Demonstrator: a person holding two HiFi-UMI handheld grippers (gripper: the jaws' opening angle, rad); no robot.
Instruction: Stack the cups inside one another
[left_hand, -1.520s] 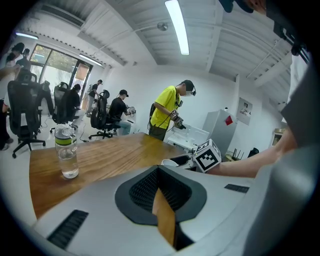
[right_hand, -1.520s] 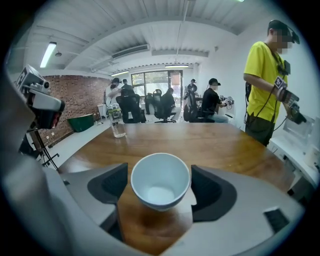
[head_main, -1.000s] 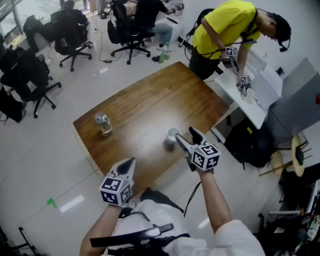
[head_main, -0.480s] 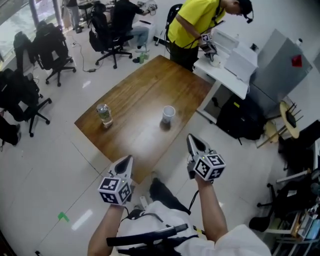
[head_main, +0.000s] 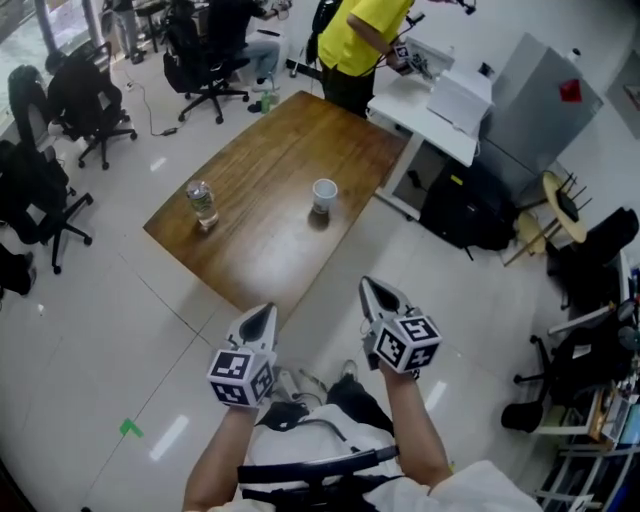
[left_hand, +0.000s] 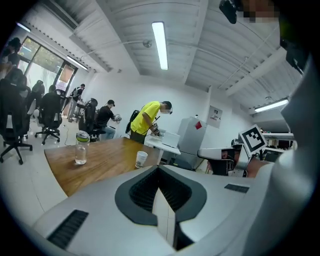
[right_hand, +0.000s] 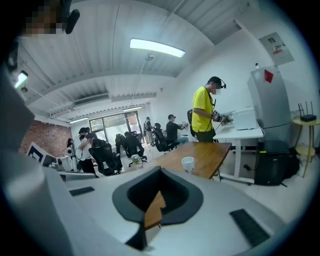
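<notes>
One white paper cup (head_main: 324, 194) stands upright on the wooden table (head_main: 270, 140), near its right edge; it also shows as the cup (left_hand: 141, 159) and the cup (right_hand: 188, 164) in the gripper views. Both grippers hang over the floor, well short of the table's near corner. My left gripper (head_main: 263, 316) is shut with nothing in it, its jaws meeting in the left gripper view (left_hand: 159, 172). My right gripper (head_main: 371, 291) is also shut and empty, as its own view (right_hand: 159, 170) shows.
A clear bottle (head_main: 202, 204) stands on the table's left part. Behind the table a person in yellow (head_main: 355, 40) works at a white desk (head_main: 440, 110). Office chairs (head_main: 80, 90) stand at left, a grey cabinet (head_main: 525, 110) and a black bag (head_main: 465, 215) at right.
Both grippers have drawn back from the table towards me and now hang over the floor. The right gripper, open beside the cup a second ago, has shut empty. The cup stays put.
</notes>
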